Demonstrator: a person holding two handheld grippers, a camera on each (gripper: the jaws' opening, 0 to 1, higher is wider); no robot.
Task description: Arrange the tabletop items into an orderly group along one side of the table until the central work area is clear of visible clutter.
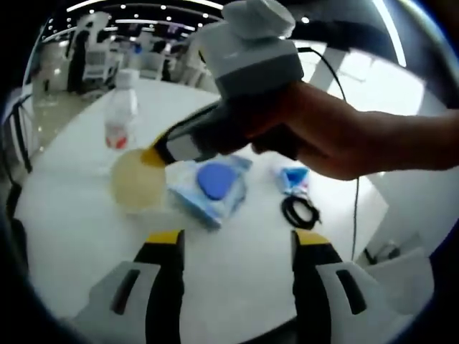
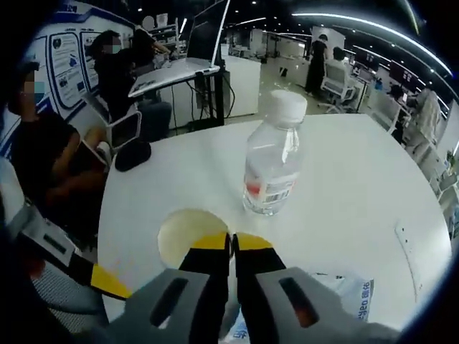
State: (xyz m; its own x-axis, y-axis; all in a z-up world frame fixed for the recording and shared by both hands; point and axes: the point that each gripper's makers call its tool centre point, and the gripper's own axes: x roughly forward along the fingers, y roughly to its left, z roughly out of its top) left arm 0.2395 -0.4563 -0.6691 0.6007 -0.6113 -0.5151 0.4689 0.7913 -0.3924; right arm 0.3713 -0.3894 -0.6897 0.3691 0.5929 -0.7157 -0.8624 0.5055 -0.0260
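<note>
my left gripper (image 1: 233,247) stands with its two yellow-tipped jaws wide apart and nothing between them, low over the white table (image 1: 237,287). beyond the jaws, in the left gripper view, lies a blue-and-white packet (image 1: 209,190) with a darker blue oval patch on it; just left of it sits a pale yellow disc (image 1: 136,180). farther off stands a clear plastic bottle (image 1: 120,115) with a white cap and a red-marked label, upright. to the right of the packet lie a small blue wrapper (image 1: 294,177) and, nearer me, a coiled black cable (image 1: 301,213). across the upper part of this view comes my right hand (image 1: 344,140) carrying the right gripper (image 1: 152,155), whose yellow tip reaches the edge of the disc.

in the right gripper view, my right gripper (image 2: 231,241) has its jaws pressed together, tips meeting at the rim of the pale yellow disc (image 2: 183,233); whether they pinch the disc i cannot tell. the bottle (image 2: 272,161) stands just beyond and to the right, apart from the disc. a corner of the packet (image 2: 351,290) shows at lower right. a dark object (image 2: 133,154) lies at the table's far left edge, and seated people (image 2: 50,165) are beside it.
</note>
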